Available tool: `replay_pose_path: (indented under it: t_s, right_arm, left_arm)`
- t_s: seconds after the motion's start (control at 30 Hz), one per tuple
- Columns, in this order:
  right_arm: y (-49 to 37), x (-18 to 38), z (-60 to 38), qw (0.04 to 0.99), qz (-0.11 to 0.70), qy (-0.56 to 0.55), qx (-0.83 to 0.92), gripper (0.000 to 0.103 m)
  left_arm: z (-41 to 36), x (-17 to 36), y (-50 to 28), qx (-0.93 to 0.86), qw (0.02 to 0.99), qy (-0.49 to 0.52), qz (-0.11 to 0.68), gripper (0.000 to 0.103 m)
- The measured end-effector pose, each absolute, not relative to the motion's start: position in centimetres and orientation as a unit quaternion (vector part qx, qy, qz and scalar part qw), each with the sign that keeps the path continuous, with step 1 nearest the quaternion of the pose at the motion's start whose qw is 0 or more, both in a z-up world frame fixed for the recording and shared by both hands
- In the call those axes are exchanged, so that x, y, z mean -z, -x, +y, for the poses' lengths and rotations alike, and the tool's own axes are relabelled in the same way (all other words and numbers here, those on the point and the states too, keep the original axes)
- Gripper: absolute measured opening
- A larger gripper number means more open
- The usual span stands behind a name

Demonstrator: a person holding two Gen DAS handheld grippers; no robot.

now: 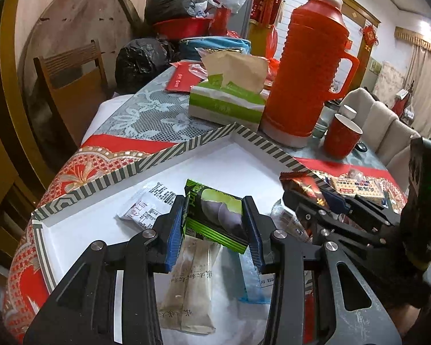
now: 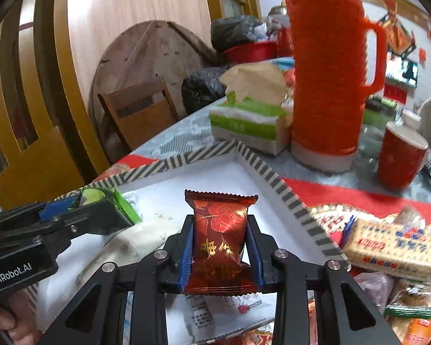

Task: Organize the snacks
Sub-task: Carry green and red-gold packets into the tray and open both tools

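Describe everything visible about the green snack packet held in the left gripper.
The green snack packet is a glossy wrapper, bright green with black stripes and dark round shapes printed on its face. It is tilted, clamped at both ends by the left gripper between blue pads, held above the white tray and the wrapped snacks lying there.

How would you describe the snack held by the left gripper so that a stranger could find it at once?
Start at the tall red thermos, then drop to the white tray with the striped rim in front of it. Above the tray, the left gripper clamps a green-and-black snack packet, the only green wrapper there; the right gripper's is dark red.
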State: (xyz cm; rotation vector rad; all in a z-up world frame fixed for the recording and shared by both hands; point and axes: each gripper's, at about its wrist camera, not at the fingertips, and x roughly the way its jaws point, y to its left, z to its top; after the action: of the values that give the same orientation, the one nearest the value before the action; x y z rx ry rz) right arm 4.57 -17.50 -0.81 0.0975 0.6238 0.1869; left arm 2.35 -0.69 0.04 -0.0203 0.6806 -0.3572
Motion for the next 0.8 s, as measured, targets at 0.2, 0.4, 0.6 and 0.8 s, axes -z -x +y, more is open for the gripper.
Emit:
replay_pose_path:
  t_s: [0.2, 0.4, 0.6, 0.8]
  right_arm:
    - [-4.87, 0.93, -17.31, 0.943, 0.316, -0.043, -0.092, 0.033]
    - [-5.14, 1.01, -16.87, 0.943, 0.319, -0.034, -0.087, 0.033]
    - [-4.77, 0.90, -16.89, 0.946, 0.310, -0.031, -0.083, 0.036]
    - [-4.35, 0.66, -16.83, 0.950, 0.301, -0.027, -0.084, 0.036]
  left_arm:
    - [-0.88, 0.14, -2.45, 0.171, 0.926, 0.005, 0.336, 0.040]
    - [-0.87, 0.23, -2.60, 0.165, 0.926, 0.011, 0.340, 0.043]
    - [-0.94, 0.37, -2.67, 0.163, 0.924, 0.011, 0.344, 0.045]
    - [-0.83, 0.28, -2.58, 0.159, 0.927, 0.014, 0.340, 0.058]
